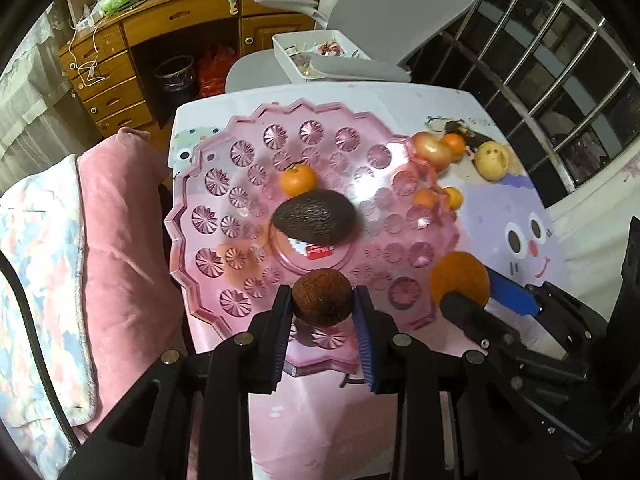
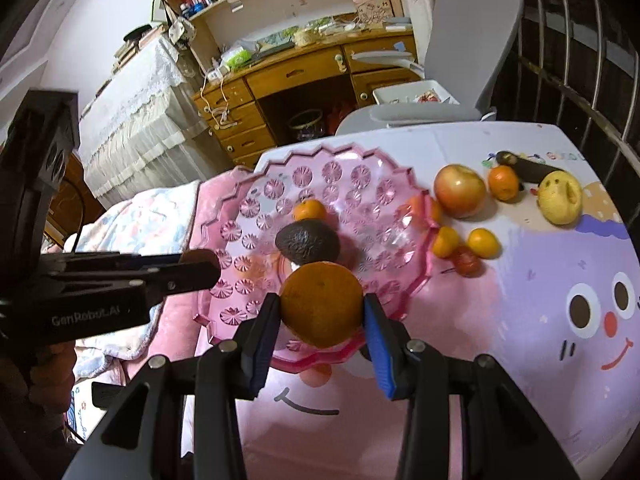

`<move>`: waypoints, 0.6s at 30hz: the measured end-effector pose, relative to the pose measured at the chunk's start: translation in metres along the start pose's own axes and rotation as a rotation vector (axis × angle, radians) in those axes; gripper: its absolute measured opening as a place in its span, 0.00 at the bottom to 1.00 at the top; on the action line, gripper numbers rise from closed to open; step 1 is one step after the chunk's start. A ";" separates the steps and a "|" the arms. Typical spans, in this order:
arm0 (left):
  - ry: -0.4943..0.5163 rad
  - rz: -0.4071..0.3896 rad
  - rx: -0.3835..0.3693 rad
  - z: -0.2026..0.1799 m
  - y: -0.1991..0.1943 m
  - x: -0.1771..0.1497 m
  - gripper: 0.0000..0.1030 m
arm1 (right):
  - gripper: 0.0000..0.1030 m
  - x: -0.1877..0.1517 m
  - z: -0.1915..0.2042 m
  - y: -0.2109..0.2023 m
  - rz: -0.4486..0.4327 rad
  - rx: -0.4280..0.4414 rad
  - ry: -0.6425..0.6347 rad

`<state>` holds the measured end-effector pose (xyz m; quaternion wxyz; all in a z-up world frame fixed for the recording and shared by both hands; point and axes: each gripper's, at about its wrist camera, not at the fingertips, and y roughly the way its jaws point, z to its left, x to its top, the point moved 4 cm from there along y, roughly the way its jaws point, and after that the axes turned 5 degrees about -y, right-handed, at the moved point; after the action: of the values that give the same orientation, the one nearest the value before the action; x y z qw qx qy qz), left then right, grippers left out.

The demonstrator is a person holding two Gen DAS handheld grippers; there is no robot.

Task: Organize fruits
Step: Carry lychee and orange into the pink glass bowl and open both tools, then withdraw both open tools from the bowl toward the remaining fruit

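A pink glass fruit tray (image 1: 208,216) (image 2: 224,236) lies on the table. An avocado (image 1: 314,216) (image 2: 308,242) and a small tangerine (image 1: 298,180) (image 2: 310,210) lie in it. My left gripper (image 1: 322,302) is shut on a brown kiwi (image 1: 322,298) above the tray's near part. My right gripper (image 2: 322,306) is shut on a large orange (image 2: 322,304) (image 1: 460,280) over the tray's near rim. The left gripper shows at left in the right wrist view (image 2: 200,266). On the table to the right lie an apple (image 2: 460,190), several tangerines (image 2: 484,242), a pear (image 2: 560,198) and a small red fruit (image 2: 468,262).
A dark fruit (image 2: 528,166) lies behind the pear. A pink cushion (image 1: 120,232) and quilt lie left of the table. A grey chair (image 1: 360,64) with a white bin (image 1: 308,48) stands behind the table, a wooden desk (image 2: 300,76) beyond, window bars (image 1: 560,60) right.
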<state>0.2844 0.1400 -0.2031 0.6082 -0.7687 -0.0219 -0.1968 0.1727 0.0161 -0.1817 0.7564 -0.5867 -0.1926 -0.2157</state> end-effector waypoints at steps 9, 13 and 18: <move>-0.033 0.009 0.012 0.012 0.004 -0.003 0.30 | 0.43 -0.005 0.012 0.025 0.055 0.015 0.005; -0.047 -0.009 0.006 0.014 -0.001 -0.003 0.43 | 0.43 -0.004 0.014 0.028 0.066 0.014 0.008; -0.073 -0.019 0.011 0.016 -0.007 -0.003 0.46 | 0.49 0.000 0.013 0.013 0.035 -0.007 0.010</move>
<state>0.2835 0.1574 -0.2002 0.6093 -0.7718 -0.0527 -0.1741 0.1794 0.0312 -0.1887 0.7590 -0.5914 -0.1780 -0.2061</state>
